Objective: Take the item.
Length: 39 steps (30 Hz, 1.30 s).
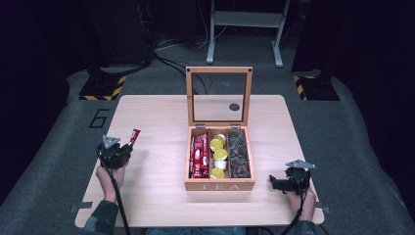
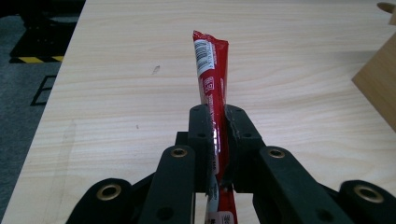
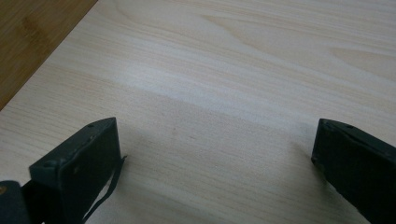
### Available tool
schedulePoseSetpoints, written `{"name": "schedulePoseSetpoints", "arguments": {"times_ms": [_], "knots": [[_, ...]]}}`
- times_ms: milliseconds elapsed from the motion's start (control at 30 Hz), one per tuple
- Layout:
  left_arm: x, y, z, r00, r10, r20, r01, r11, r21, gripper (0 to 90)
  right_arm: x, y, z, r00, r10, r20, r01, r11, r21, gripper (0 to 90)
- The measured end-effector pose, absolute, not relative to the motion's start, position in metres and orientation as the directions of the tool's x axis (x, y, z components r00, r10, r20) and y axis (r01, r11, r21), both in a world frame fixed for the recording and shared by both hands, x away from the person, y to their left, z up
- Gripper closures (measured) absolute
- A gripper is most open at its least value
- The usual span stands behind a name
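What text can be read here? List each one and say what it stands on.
"TEA": front wall of the wooden box.
"6": marked on the grey floor, left of the table.
Print on the red sachet held in the left tool: too small and blurred to read.
Red sachets in the box: print too small to read.

The left gripper [image 2: 218,135], jaws clamped on a red sachet [image 2: 212,79] standing upright, hangs above a pale wooden table [image 2: 121,93] beside a wooden box's corner [image 2: 379,84]
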<state>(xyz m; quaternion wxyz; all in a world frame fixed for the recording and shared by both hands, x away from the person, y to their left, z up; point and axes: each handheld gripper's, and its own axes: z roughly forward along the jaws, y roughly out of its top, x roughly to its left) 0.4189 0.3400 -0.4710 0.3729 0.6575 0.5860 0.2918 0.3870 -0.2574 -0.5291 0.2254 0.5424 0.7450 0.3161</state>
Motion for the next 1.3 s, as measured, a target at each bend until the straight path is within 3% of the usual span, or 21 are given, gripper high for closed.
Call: {"name": "schedulePoseSetpoints", "arguments": {"times_ms": [767, 1300], "knots": [[0.446, 0.348, -0.504, 0.054, 0.994, -0.093, 0.622, 0.04, 0.782, 81.3, 0.387, -0.257, -0.529, -0.308, 0.951, 0.007, 0.666, 0.21, 0.716, 0.7], [0.451, 0.35, -0.517, 0.05, 0.994, -0.099, 0.662, 0.041, 0.749, 81.1, 0.387, -0.257, -0.529, -0.306, 0.952, 0.009, 0.668, 0.207, 0.715, 0.7]]}}
